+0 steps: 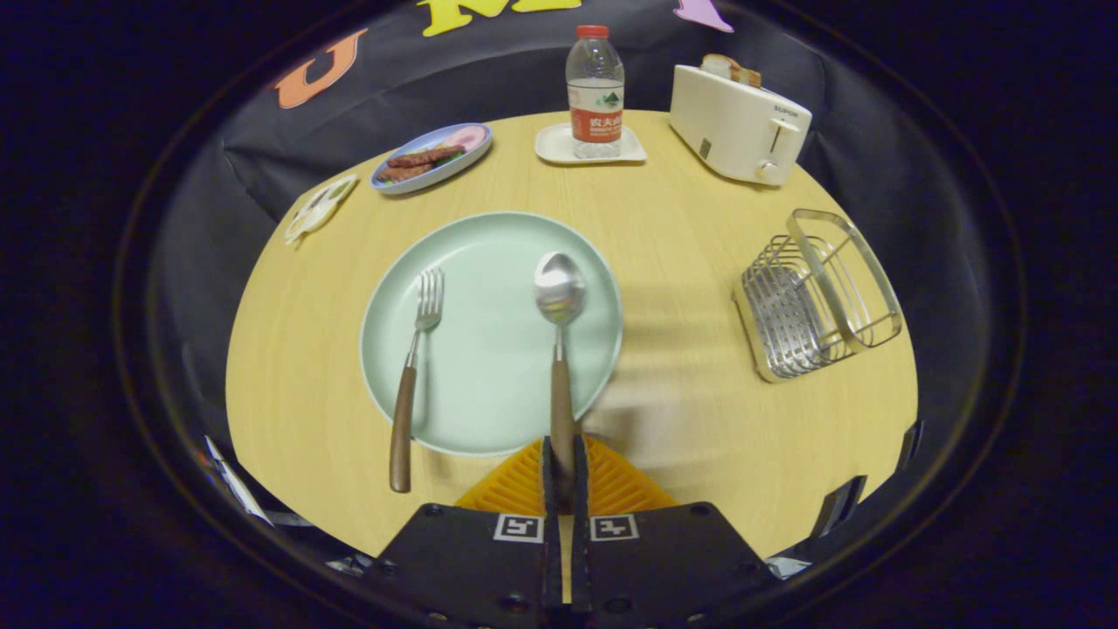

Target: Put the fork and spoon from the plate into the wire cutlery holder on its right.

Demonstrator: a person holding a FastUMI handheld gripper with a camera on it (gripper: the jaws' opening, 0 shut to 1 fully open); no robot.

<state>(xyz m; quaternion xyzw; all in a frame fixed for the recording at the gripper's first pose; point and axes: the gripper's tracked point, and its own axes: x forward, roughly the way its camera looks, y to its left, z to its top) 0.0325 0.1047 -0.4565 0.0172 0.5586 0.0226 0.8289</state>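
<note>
A pale green plate (489,384) lies on the wooden table just ahead of my fingers. My gripper (562,467) is shut on the brown wooden handle of the spoon (560,293), whose metal bowl reaches out over the plate. The fork (414,367), with a matching wooden handle, lies on the plate's left side, its handle hanging over the near rim onto the table. The wire cutlery holder (817,297) stands to the right of the plate, apart from it, and nothing shows inside it.
Beyond the plate stand a water bottle (595,87) on a white coaster, a white toaster (738,122) with bread in it at the back right, and a small oval dish of food (432,157) at the back left. A small card (320,206) lies near the left table edge.
</note>
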